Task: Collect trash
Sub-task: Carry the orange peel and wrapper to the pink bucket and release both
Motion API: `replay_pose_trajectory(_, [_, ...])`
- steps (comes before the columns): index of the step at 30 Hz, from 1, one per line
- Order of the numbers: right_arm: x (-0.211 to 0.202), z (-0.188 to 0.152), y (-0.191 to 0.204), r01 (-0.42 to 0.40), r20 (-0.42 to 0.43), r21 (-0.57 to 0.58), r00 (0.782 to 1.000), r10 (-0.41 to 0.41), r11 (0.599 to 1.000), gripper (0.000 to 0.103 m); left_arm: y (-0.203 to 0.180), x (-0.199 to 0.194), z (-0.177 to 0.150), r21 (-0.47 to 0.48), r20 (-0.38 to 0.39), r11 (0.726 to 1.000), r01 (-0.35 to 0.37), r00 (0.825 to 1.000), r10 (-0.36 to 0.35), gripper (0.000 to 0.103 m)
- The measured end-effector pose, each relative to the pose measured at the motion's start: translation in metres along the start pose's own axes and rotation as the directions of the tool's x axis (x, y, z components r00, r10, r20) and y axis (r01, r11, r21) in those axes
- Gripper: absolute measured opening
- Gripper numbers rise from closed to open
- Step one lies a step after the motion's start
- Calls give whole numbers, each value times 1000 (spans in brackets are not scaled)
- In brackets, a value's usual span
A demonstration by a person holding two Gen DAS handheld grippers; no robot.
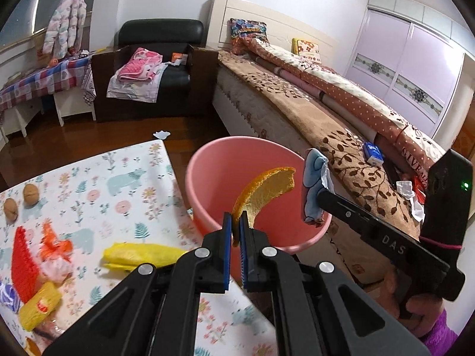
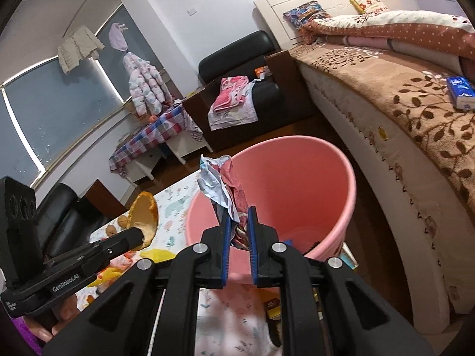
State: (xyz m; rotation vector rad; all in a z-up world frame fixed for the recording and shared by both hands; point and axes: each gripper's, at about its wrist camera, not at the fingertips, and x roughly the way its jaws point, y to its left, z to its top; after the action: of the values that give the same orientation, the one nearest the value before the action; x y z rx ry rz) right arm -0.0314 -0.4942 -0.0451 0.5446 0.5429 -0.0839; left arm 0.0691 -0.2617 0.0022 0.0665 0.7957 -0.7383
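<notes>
Bedroom: bed (image 1: 311, 101), black armchair (image 1: 157, 59), dark wood floor (image 1: 118, 133).

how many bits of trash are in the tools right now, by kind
orange peel, in the left tool: 1
crumpled wrapper, in the right tool: 1
total: 2, both held at the pink bin

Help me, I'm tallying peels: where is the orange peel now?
The orange peel is pinched in the left gripper, held above the pink bucket, beside the table.

left gripper (image 1: 235, 222) | black, blue-padded jaws, silver screws | sleeve seemingly purple
</notes>
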Motion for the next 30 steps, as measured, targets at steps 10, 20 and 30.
replay_pose_trajectory(10, [6,0,-17,50,-11,10,999,-50,999,11,-8,34,8,-14,-44,1000,-3,999,2,5])
replay_pose_trajectory(20, [17,0,-23,60,-35,20,998,-60,998,11,-7,54,10,-13,-61,1000,-17,998,16,5])
replay_pose_trajectory(30, [27,1,-26,77,-61,38,995,-75,996,12,-11,56,10,1,-47,1000,-20,999,20,18])
